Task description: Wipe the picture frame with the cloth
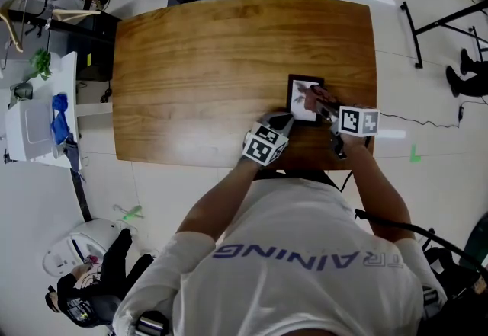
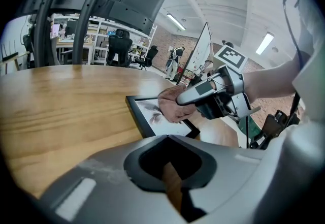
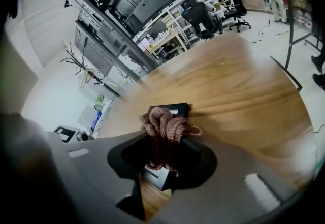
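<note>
Head view: the frame (image 1: 303,98) lies flat near the table's (image 1: 198,60) right edge. The right claw (image 1: 324,104) presses a cloth (image 1: 313,93) on it, and the left claw (image 1: 284,122) is at its near corner.

Left gripper view: that claw is together and empty; the cloth hides part of the frame.

Right gripper view: the claw is clamped on the bunched cloth, which covers most of the frame. Chairs (image 3: 203,14) stand beyond.

wooden table (image 1: 198,68) | white bin (image 1: 30,129) left of it | office chairs (image 2: 119,48) | shelving (image 2: 94,27) beyond

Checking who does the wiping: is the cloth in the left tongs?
No, the cloth is bunched between the jaws of the right tongs, over the picture frame.
</note>
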`<state>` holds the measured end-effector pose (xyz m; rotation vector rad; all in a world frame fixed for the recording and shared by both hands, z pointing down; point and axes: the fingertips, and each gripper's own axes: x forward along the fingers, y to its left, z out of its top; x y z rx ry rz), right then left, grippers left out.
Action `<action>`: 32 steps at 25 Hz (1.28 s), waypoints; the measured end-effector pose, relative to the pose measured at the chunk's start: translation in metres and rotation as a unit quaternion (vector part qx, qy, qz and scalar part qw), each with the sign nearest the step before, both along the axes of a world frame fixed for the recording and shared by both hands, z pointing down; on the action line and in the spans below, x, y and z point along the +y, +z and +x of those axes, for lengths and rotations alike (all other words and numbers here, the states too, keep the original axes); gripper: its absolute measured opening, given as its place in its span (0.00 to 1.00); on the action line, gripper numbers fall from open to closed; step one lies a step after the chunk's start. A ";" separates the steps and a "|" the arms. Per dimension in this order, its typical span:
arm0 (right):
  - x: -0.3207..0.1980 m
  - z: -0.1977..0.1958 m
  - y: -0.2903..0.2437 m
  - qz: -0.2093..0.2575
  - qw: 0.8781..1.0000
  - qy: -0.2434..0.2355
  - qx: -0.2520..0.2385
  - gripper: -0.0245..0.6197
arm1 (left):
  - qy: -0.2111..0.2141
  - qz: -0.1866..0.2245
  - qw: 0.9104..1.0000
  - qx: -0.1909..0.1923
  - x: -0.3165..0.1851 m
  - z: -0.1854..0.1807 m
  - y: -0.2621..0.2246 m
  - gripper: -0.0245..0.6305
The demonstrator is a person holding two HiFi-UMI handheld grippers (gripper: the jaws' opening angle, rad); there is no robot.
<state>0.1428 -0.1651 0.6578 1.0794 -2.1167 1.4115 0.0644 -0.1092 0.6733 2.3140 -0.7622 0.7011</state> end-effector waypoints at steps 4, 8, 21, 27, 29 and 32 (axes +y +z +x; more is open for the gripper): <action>0.003 0.022 -0.003 0.012 1.000 0.018 0.008 0.22 | 0.000 0.002 1.000 0.000 0.000 0.000 0.000 0.05; 0.005 0.034 -0.003 0.017 0.999 0.030 0.006 0.22 | 0.000 0.003 1.000 -0.001 0.000 0.000 0.000 0.05; 0.003 0.033 0.000 0.031 0.999 0.015 0.024 0.22 | -0.016 0.005 1.000 0.025 -0.040 -0.010 -0.020 0.05; 0.004 0.031 0.002 0.035 0.999 0.012 0.027 0.22 | -0.024 0.008 1.000 0.001 -0.102 -0.013 -0.016 0.05; 0.004 0.030 0.002 0.034 0.999 0.012 0.026 0.22 | -0.022 0.002 1.000 0.004 -0.109 -0.010 -0.013 0.05; 0.005 0.030 0.003 0.034 0.999 0.010 0.026 0.22 | -0.025 -0.010 1.000 0.005 -0.110 -0.006 -0.005 0.05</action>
